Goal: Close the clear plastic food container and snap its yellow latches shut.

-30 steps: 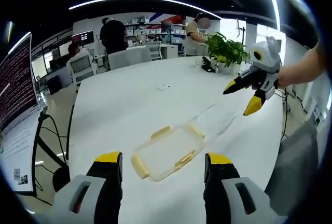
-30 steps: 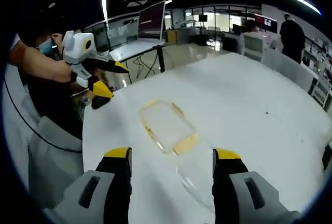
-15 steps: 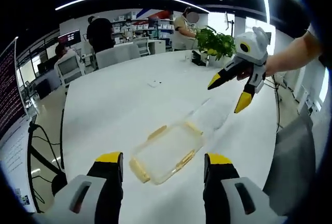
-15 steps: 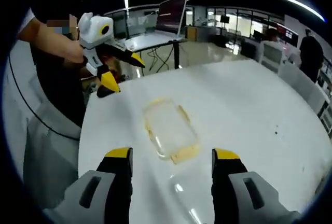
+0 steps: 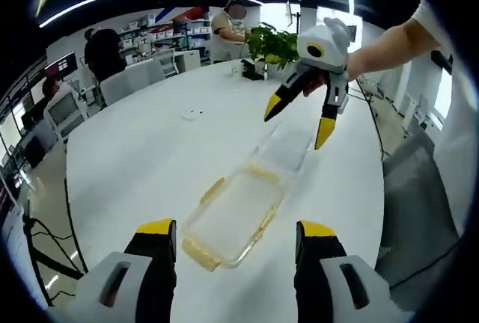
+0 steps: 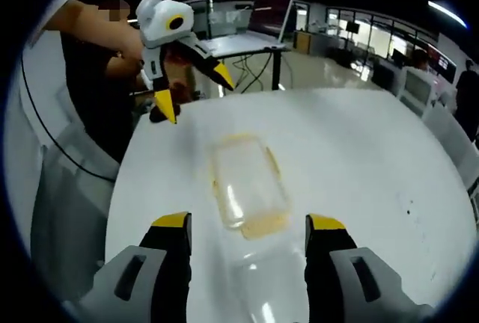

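Note:
A clear plastic container (image 5: 233, 214) with yellow latches lies on the white round table (image 5: 142, 151), its clear lid (image 5: 288, 147) lying flat beyond its far end. My left gripper (image 5: 236, 229) stands open just short of the container, nothing between its jaws. The right gripper (image 5: 295, 130), open, hovers over the lid. In the right gripper view the container (image 6: 247, 181) lies ahead of my open right gripper (image 6: 248, 222), with the lid (image 6: 258, 274) between its jaws. The left gripper (image 6: 199, 100) hangs open beyond the container's far end.
A potted plant (image 5: 273, 39) stands at the table's far edge. Grey chairs (image 5: 415, 211) (image 6: 67, 188) sit at the table's near rim. A desk with a monitor (image 6: 277, 9) is behind. People stand by shelves in the background.
Both cameras have swung and moved in on the container. The right gripper has come lower and nearer, now over the lid. The container has not moved.

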Action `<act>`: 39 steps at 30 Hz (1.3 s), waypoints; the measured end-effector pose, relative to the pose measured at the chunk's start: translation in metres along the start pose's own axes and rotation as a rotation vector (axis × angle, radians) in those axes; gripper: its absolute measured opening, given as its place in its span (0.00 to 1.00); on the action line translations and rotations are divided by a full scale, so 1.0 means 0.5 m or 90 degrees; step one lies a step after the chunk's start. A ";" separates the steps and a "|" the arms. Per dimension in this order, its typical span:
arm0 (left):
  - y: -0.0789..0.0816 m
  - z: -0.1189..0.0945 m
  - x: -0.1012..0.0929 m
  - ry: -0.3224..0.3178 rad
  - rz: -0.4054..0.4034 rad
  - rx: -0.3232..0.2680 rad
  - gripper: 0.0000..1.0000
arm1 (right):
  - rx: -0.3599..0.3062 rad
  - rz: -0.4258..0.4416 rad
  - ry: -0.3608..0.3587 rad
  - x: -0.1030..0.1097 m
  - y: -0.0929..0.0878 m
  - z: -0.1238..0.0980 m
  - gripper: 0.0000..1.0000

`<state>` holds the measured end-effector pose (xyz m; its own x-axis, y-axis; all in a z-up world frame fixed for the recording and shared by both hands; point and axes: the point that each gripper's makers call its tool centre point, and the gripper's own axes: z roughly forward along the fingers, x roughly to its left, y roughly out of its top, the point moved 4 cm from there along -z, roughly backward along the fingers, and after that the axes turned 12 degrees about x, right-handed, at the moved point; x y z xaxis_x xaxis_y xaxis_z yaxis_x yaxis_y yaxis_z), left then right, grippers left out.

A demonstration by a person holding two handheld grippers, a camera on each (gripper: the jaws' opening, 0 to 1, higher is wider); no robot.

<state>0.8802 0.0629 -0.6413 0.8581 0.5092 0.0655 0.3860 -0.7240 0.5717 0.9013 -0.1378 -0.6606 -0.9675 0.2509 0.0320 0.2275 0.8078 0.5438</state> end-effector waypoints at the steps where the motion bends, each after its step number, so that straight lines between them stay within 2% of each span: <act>1: 0.001 0.003 -0.001 -0.004 0.001 0.002 0.60 | 0.002 -0.002 0.002 -0.003 0.000 0.002 0.58; 3: 0.002 0.010 0.004 -0.010 -0.002 0.003 0.60 | 0.007 -0.005 0.009 -0.005 0.002 0.007 0.58; 7: 0.002 0.021 0.008 -0.022 0.030 0.015 0.60 | 0.019 -0.017 0.020 -0.007 0.005 0.014 0.59; 13: 0.002 0.036 0.020 -0.068 0.069 0.016 0.60 | 0.042 -0.045 0.029 -0.007 0.005 0.023 0.60; 20: -0.014 0.058 0.038 -0.082 0.125 0.049 0.60 | 0.068 -0.074 0.033 -0.006 0.001 0.041 0.61; 28: -0.032 0.079 0.045 -0.107 0.190 0.083 0.60 | 0.083 -0.079 0.040 -0.013 0.004 0.062 0.61; 34: -0.048 0.095 0.069 -0.118 0.193 0.100 0.60 | 0.097 -0.090 0.050 -0.016 -0.004 0.078 0.62; 39: -0.062 0.110 0.074 -0.129 0.219 0.120 0.60 | 0.108 -0.091 0.056 -0.023 -0.007 0.089 0.63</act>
<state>0.9189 0.0786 -0.7013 0.9894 0.1350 0.0532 0.1044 -0.9172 0.3845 0.9165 -0.1197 -0.7000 -0.9955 0.0855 0.0414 0.0950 0.9121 0.3988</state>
